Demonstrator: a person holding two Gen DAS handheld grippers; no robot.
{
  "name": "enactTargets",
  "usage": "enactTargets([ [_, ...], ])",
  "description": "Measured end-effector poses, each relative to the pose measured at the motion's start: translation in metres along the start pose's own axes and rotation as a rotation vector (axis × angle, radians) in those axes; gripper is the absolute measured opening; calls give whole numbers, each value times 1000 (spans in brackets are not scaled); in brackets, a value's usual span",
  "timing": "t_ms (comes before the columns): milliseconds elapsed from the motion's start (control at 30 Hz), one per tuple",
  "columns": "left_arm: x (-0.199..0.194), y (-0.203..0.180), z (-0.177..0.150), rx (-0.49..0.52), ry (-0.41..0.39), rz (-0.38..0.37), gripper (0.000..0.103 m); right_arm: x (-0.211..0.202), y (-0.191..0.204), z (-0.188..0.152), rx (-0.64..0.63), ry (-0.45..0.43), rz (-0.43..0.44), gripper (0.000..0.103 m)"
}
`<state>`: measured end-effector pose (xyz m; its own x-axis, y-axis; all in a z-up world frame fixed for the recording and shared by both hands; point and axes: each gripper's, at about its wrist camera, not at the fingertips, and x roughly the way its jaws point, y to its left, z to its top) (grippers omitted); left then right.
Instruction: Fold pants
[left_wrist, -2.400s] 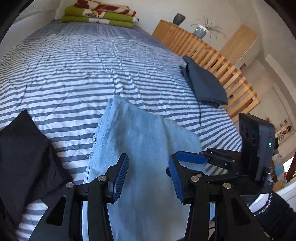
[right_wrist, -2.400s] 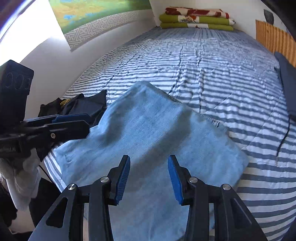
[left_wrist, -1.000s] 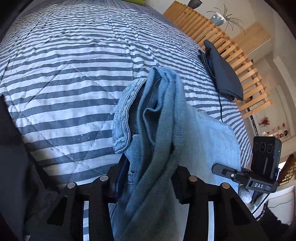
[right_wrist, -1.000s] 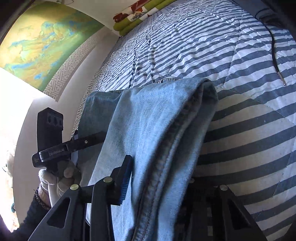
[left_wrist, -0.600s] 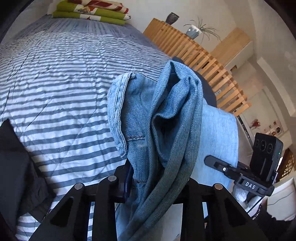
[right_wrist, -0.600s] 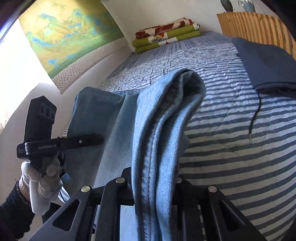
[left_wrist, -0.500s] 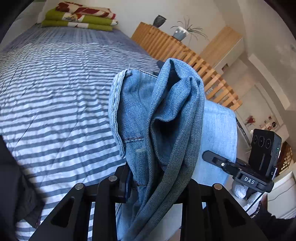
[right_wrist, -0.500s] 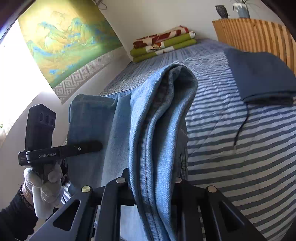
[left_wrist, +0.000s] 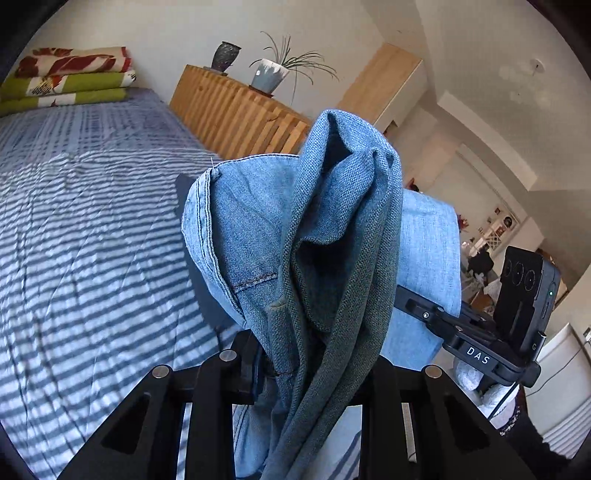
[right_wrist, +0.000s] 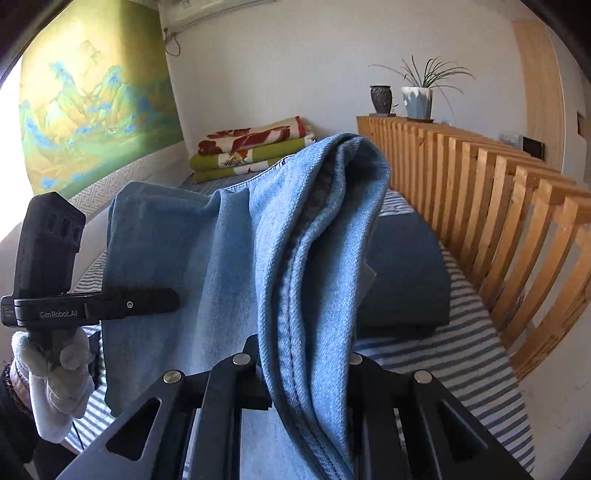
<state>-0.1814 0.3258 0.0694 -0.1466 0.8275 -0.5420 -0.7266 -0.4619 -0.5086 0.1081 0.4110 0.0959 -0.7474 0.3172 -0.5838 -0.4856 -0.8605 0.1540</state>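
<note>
Jeans (left_wrist: 306, 236) fill the middle of both pictures, held up off the bed (left_wrist: 85, 236). My left claw (left_wrist: 314, 365) is squeezed tight on a bunched edge of them at the bottom middle of the left view, and the cloth hides the fingertips. The folds rise up from the claw, with a stitched hem on the left side.

My right claw (right_wrist: 306, 373) is squeezed on the jeans (right_wrist: 295, 258) too, at the bottom middle of the right view. A thick seam runs up from between its fingers. From there the cloth stretches left to my other claw (right_wrist: 147, 304), at the left of that frame. A gloved hand (right_wrist: 55, 373) holds that claw from below.

In the left view my right claw (left_wrist: 424, 312) shows at the right edge, with the blue cloth draped over its tip.

The striped bed lies at the left of the left view. A dark cloth (right_wrist: 402, 273) lies flat on the bed, right of the jeans in the right view. Folded blankets (right_wrist: 251, 151) sit in a stack at the far end. A wooden rail (right_wrist: 480, 206) runs along the right side, with a plant (right_wrist: 419, 96) and a vase (right_wrist: 380, 98) on top. A painting (right_wrist: 96, 107) hangs at the upper left.
</note>
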Motion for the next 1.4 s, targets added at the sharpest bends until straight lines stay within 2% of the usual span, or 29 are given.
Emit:
enactTargets([
  [100,40,1,49,5,-12,-8,28,16,-29,37,-18,-20,-31,15],
  [233,94,21,100,-4,-16,-4,28,55,-69,80,-13,-6,-38,15],
  [333,133,49,131,-27,-8,0,28,95,-95,100,7,17,-28,15],
  [467,181,99,154,-80,-8,-14,28,153,-123,111,13,65,-5,15],
  [500,195,110,158,-78,-9,13,29,167,-130,113,12,73,-4,15],
  [533,214,118,163,-49,13,83,33,184,-135,114,-9,87,-16,17],
  [567,232,130,166,-54,53,142,35,203,-141,115,-36,115,-48,27],
  [600,247,140,168,-84,89,182,35,220,-148,114,-36,153,-106,42],
  [633,256,147,167,-106,110,209,35,235,-156,115,-30,190,-192,44],
  [700,260,157,162,-147,102,224,35,246,-171,118,-10,191,-334,44],
  [800,244,157,149,-155,94,177,40,223,-184,122,77,103,-410,46],
  [867,230,153,142,-141,91,155,46,201,-172,119,51,54,-379,46],
  [967,231,149,137,-97,118,158,51,174,-140,97,-4,54,-310,46],
  [1067,232,158,133,-163,134,134,51,151,-130,60,2,69,-203,54],
  [1200,232,174,133,-230,174,106,51,143,-135,9,8,139,-308,56],
  [1300,226,177,140,-271,210,93,52,150,-144,-5,26,183,-281,56],
  [1400,210,164,153,-222,219,137,56,160,-148,-4,65,203,-278,56],
])
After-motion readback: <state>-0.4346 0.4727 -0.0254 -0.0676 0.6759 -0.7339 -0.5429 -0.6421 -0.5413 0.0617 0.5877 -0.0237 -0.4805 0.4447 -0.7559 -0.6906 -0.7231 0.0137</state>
